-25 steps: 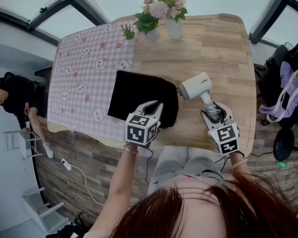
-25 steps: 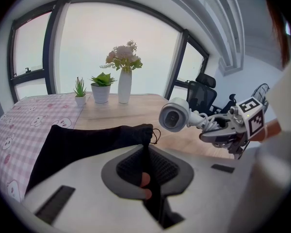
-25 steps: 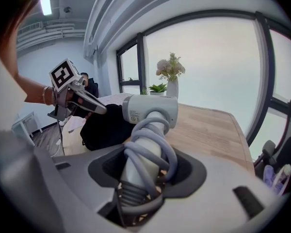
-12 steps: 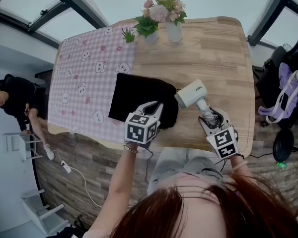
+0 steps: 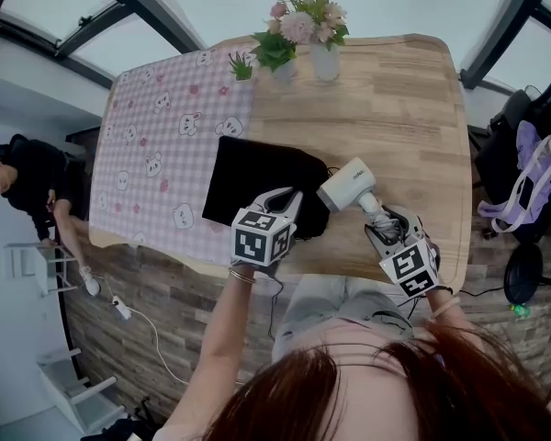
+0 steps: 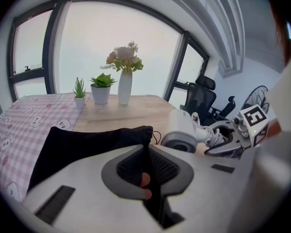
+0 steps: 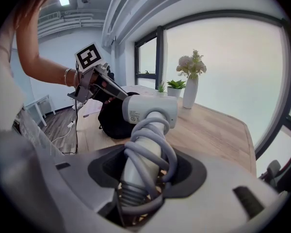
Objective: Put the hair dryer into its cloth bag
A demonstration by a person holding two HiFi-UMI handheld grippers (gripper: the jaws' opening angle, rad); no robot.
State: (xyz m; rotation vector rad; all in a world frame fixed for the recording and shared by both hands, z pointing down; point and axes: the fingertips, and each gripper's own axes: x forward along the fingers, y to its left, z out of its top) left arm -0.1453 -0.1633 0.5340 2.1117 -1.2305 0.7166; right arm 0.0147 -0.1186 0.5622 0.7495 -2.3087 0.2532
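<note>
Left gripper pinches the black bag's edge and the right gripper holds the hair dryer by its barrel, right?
No. The right gripper view shows the right gripper holding the hair dryer by its cord-wrapped handle, not its barrel. The left gripper does pinch the edge of the black bag.

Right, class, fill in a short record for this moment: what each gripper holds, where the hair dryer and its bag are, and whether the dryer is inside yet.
left gripper: shut on an edge of the black cloth bag
right gripper: shut on the cord-wrapped handle of the hair dryer
hair dryer: held over the table, head close beside the bag
cloth bag: lies partly on the pink checked cloth, partly on bare wood
packed: not yet
</note>
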